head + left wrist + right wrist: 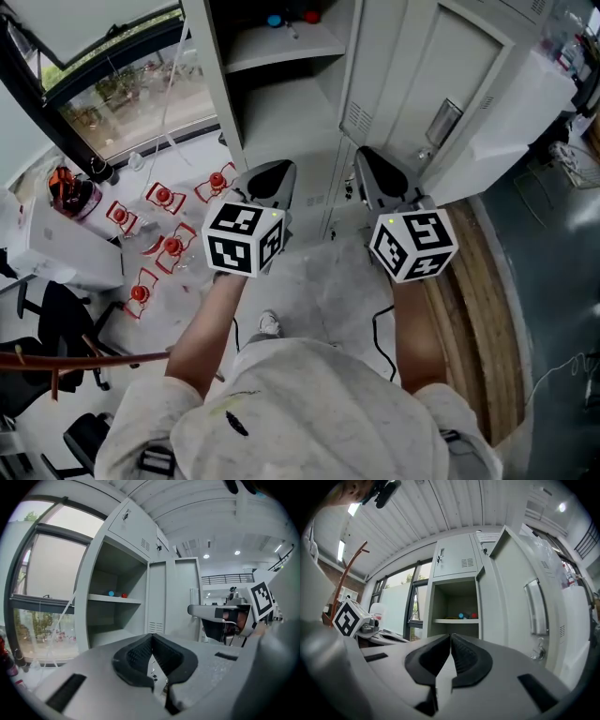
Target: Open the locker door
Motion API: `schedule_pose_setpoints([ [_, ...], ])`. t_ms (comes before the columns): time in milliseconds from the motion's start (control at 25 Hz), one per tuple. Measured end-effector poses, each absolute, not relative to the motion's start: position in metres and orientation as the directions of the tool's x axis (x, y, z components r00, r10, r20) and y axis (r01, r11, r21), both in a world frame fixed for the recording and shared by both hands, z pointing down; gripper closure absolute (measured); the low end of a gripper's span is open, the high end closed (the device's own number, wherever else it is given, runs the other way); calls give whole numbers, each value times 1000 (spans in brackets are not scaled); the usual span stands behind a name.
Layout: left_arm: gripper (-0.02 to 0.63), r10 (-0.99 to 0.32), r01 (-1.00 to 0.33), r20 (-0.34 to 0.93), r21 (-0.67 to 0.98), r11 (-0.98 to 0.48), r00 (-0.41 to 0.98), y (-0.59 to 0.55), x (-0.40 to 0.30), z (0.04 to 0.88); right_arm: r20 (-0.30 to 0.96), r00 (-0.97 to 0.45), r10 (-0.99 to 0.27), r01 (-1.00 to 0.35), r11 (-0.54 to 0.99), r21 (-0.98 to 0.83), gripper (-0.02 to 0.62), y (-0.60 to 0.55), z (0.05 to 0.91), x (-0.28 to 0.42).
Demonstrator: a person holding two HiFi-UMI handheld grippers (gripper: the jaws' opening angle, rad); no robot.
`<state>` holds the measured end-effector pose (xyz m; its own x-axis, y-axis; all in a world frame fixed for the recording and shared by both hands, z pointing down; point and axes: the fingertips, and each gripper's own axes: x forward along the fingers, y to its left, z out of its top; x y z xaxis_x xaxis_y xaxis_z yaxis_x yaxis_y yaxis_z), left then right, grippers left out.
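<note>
Locker door (478, 66) already hangs open, far and right of both grippers. Its upright handle (536, 607) is nearest the right gripper (450, 638). That one and the left gripper (151, 638) both have jaws pinched together, empty.

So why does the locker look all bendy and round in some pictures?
Left gripper view: a wide lens bows the locker and leaves dark round corners, and the window is washed out. Right gripper view: the door bends the same way, and a ceiling light glares. Head view: edges stay nearly straight.
</note>
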<state>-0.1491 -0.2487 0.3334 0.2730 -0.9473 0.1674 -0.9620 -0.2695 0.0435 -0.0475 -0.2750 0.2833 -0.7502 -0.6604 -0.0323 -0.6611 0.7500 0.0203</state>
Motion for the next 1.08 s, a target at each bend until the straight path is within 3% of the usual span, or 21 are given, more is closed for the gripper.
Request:
schedule_pose_setpoints([
  [360,600,-962,-976,167,40,-213,217,-240,-171,334,15,-796,-605,-606,796,0,592,-274,302,-75],
  [1080,600,-956,-973,179,44,-228,232,-247,-170,341,34,-800,-599,-600,800,-7,592,-278,312,-78],
])
